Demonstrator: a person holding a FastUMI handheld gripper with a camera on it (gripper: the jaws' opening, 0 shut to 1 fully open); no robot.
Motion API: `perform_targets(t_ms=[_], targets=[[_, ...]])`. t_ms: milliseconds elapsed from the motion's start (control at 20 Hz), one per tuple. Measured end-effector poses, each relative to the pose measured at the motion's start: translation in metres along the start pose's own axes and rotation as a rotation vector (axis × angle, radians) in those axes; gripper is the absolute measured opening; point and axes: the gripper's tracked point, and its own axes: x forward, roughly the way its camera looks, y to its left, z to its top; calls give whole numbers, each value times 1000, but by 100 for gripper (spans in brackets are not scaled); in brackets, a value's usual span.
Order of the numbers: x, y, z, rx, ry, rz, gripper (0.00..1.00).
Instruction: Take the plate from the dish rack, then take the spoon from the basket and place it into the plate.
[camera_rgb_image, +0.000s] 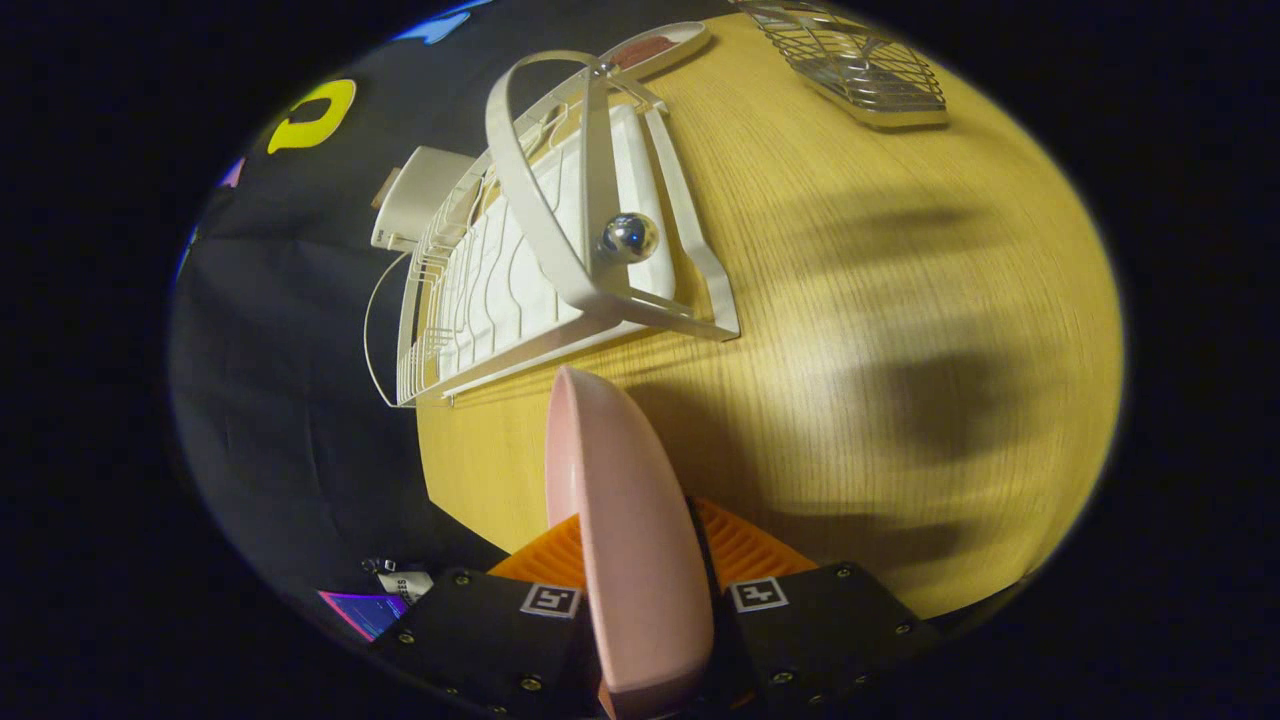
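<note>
My gripper (640, 590) pinches the pink plate (625, 520) edge-on, both fingers pressed on its rim, held above the table (900, 330). The dish rack (560, 260) stands just ahead, emptied. The basket (860, 65) lies well beyond; setting the plate down and fetching the spoon remain.

Warm light, soft shadows on table (900, 300), fisheye-bent edges.

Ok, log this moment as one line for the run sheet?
tool: shut on plate | plate: on edge, out of rack, above table | basket: beyond, far side | spoon: not yet taken
</note>
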Motion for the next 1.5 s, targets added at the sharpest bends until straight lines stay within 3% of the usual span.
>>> perform_targets(t_ms=[400,700,950,1300,1500], targets=[[-4,-12,-5,-18,34,-16,64],[-34,-21,9,-42,-27,-31,64],[-89,-25,44,-23,-170,-33,64],[-171,-48,117,103,-401,-53,64],[-190,-61,147,168,-447,-59,64]])
